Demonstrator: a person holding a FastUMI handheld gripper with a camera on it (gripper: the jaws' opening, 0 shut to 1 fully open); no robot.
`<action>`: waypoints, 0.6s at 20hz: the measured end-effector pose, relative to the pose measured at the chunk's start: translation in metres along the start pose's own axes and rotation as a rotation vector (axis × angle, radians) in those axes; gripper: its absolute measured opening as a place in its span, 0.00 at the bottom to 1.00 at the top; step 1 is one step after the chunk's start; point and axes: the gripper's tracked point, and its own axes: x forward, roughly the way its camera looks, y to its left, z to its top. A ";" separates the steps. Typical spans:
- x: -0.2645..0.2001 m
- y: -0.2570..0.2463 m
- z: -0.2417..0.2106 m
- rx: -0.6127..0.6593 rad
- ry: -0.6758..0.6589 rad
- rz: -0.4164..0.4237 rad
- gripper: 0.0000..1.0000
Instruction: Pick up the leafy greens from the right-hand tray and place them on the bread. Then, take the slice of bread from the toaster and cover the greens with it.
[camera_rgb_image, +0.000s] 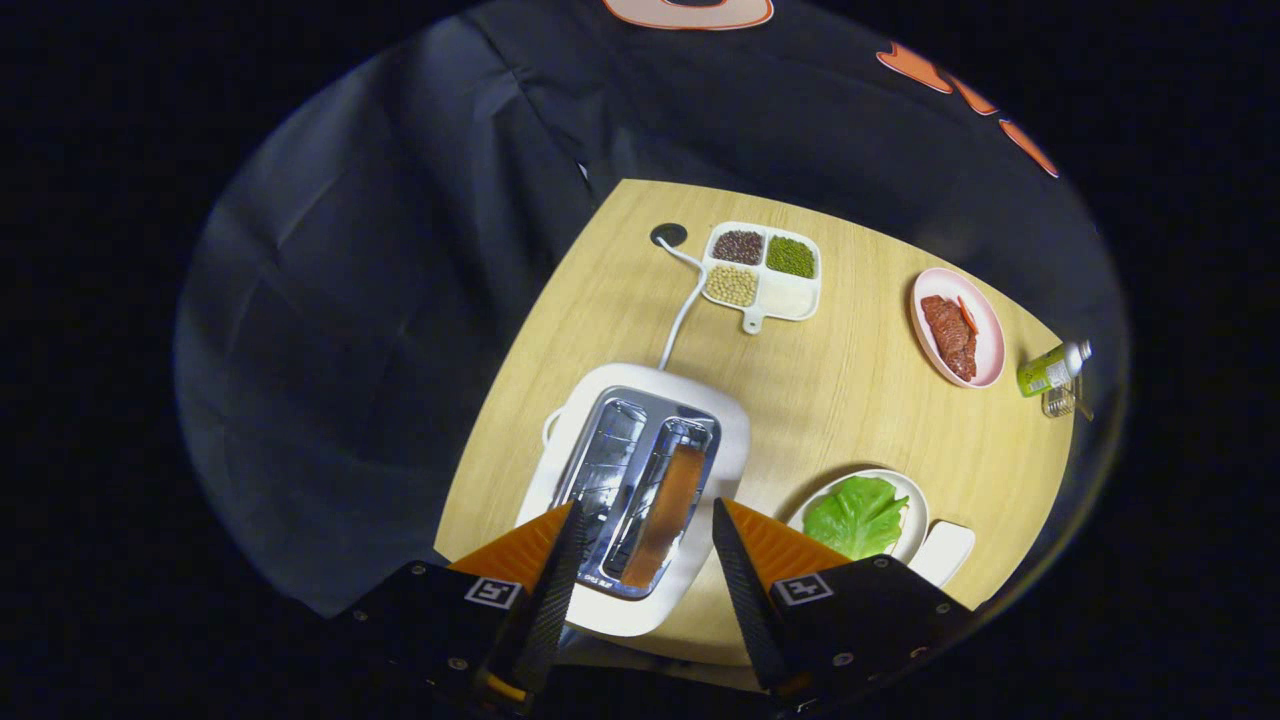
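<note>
A: Why is the hand-held gripper (640, 520) hanging above the toaster (640, 490) like that?

B: Its fingers stand wide apart with nothing between them, and the slice of bread (665, 515) in the toaster's right-hand slot sits in the gap just ahead of them. I'd judge that's a line-up for the second half of the job: straddle the slice, then close on its two flat faces.

A: And the greens?

B: The leafy greens (855, 515) lie on a white plate (915, 500) just to the right of the right finger, which hides part of the plate. Any bread beneath the leaf is covered, so I can't confirm it, but the leaf looks already laid down where the top slice should go.

A: Why keep the plate so close to the toaster?

B: Probably to make the carry short. The slice stands on edge, so it must be lifted straight up, then tipped flat over the leaf.

A: Anything further out?

B: Beyond the toaster, its white cord (685, 300) runs to a hole in the surface (850, 400). Next to that is a divided dish of beans (762, 270), and further right a pink plate of meat (958, 325) and a green bottle (1050, 368), all well apart from the work.
</note>
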 end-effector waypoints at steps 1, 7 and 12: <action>0.005 0.000 -0.002 0.015 0.014 -0.013 0.72; 0.014 0.005 -0.003 0.058 0.027 -0.030 0.22; 0.008 0.001 0.002 0.094 -0.036 0.012 0.10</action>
